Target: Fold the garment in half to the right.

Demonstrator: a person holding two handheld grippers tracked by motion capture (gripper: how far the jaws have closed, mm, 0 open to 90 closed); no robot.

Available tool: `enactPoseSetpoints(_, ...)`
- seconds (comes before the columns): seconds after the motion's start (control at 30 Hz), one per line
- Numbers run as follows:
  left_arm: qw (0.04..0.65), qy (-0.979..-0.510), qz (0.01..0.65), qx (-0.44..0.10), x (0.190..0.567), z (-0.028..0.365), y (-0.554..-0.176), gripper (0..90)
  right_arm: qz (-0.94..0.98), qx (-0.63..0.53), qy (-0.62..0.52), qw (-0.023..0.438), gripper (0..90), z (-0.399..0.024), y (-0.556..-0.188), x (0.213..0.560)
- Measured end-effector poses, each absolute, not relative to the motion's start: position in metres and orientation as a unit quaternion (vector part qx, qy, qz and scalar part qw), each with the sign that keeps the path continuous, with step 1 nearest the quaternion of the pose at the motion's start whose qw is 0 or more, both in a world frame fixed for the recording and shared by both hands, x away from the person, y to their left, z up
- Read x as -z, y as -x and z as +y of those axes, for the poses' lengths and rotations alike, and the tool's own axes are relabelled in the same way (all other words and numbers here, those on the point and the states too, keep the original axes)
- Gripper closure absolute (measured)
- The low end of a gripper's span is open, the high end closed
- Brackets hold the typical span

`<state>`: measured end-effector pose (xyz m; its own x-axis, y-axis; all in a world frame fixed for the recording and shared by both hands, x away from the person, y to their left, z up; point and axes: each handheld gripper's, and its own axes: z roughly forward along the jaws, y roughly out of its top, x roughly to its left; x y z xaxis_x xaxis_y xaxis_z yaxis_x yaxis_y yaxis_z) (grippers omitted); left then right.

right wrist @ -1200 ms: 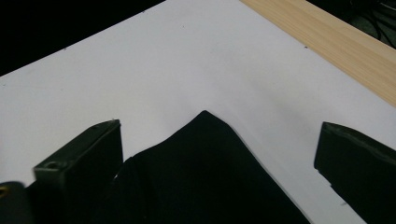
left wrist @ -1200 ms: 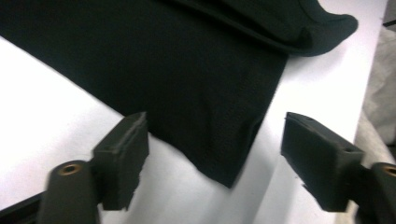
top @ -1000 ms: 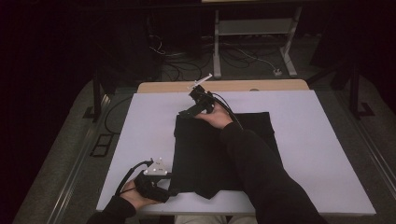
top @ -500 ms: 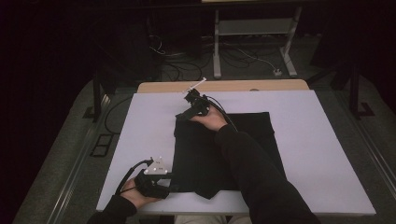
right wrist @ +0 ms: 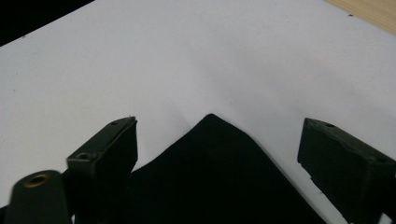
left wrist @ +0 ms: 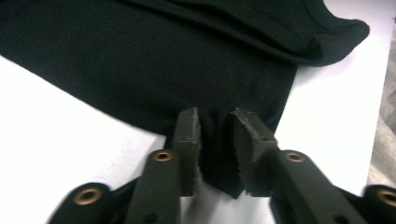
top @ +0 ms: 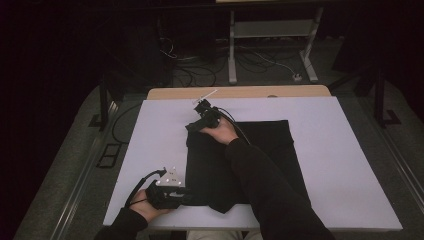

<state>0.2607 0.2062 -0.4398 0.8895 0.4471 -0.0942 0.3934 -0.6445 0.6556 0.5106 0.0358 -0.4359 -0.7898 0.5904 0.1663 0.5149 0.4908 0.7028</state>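
Note:
A black cloth lies flat on the white table. My left gripper is at the cloth's near left corner. In the left gripper view the jaws have just been closing, and my left gripper now pinches a bunched fold of the cloth. My right gripper is low over the far left corner. Its jaws have just been closing a little but still stand wide. In the right gripper view that corner of the cloth points up between the jaws of my right gripper, touching neither pad.
A strip of wooden tabletop shows past the white sheet's far edge. Beyond it stand a metal frame and loose cables on the dark floor. White surface lies bare to the left and right of the cloth.
The right gripper has come down toward the cloth's far left corner. The left hand stayed put while its jaws drew together on the near corner.

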Motion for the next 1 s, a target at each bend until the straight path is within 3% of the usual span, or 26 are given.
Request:
enactPoseSetpoints(0.17,0.349,-0.908,0.232,-0.026,0.439,0.206,-0.265,81.1,0.859,-0.387,-0.33,0.052,21.8,0.043,-0.512,0.437)
enactPoseSetpoints(0.57,0.341,-0.914,0.218,-0.028,0.438,0.204,-0.268,83.4,0.867,-0.371,-0.327,0.061,49.6,0.057,-0.515,0.444)
enactPoseSetpoints(0.7,0.353,-0.908,0.222,-0.035,0.436,0.202,-0.266,83.5,0.867,-0.369,-0.327,0.069,62.4,0.06,-0.514,0.446)
enactPoseSetpoints(0.83,0.353,-0.908,0.22,-0.036,0.435,0.202,-0.266,83.7,0.869,-0.366,-0.325,0.071,82.4,0.059,-0.514,0.444)
enactPoseSetpoints(1.0,0.352,-0.91,0.214,-0.039,0.433,0.203,-0.266,83.8,0.866,-0.372,-0.331,0.052,85.4,0.053,-0.515,0.44)
